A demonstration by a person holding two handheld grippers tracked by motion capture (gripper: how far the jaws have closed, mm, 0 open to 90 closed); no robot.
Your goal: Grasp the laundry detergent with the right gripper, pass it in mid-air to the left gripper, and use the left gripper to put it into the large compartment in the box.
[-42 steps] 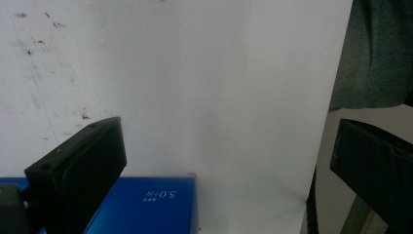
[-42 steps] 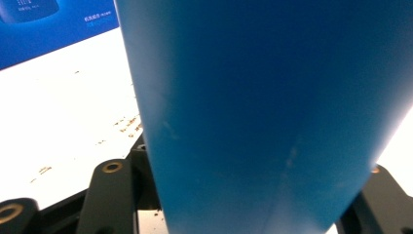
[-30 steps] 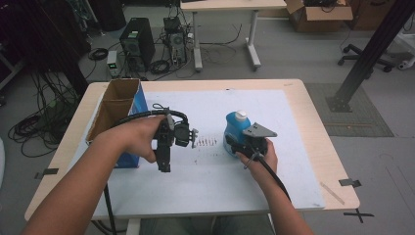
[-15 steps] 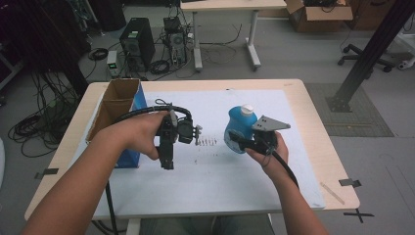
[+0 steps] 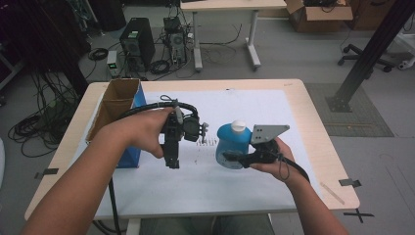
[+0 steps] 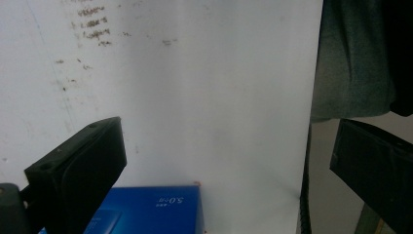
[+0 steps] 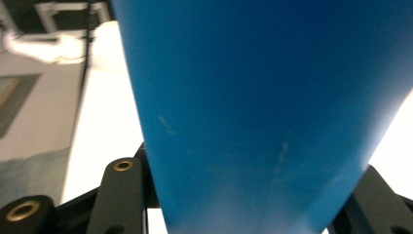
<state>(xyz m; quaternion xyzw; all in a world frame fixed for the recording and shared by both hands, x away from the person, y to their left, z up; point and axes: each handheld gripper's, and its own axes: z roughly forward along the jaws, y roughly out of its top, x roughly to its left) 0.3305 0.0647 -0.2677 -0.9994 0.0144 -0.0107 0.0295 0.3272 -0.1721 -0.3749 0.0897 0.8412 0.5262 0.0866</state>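
Note:
A blue bottle [image 5: 231,145] with a white cap [image 5: 238,126] stands upright at the middle of the white-papered table [image 5: 254,191]. My right gripper [image 5: 228,157] reaches in from the right and is shut on its lower body. In the right gripper view the blue bottle [image 7: 263,107] sits between the black jaws of the right gripper [image 7: 248,207]. My left gripper [image 5: 172,161] is held above the paper to the bottle's left, pointing back toward the person. The left gripper [image 6: 229,146] is wide open, with nothing between its jaws.
An open cardboard box with a blue side [image 5: 116,104] stands at the table's left edge; its blue face [image 6: 146,210] lies just below the left jaws. Small dark marks [image 5: 208,142] dot the paper between the grippers. The table's front edge [image 6: 311,161] is close.
The right hand has swung out to the right and nearer the front, turning the bottle so its white cap shows on top. The left gripper has barely shifted.

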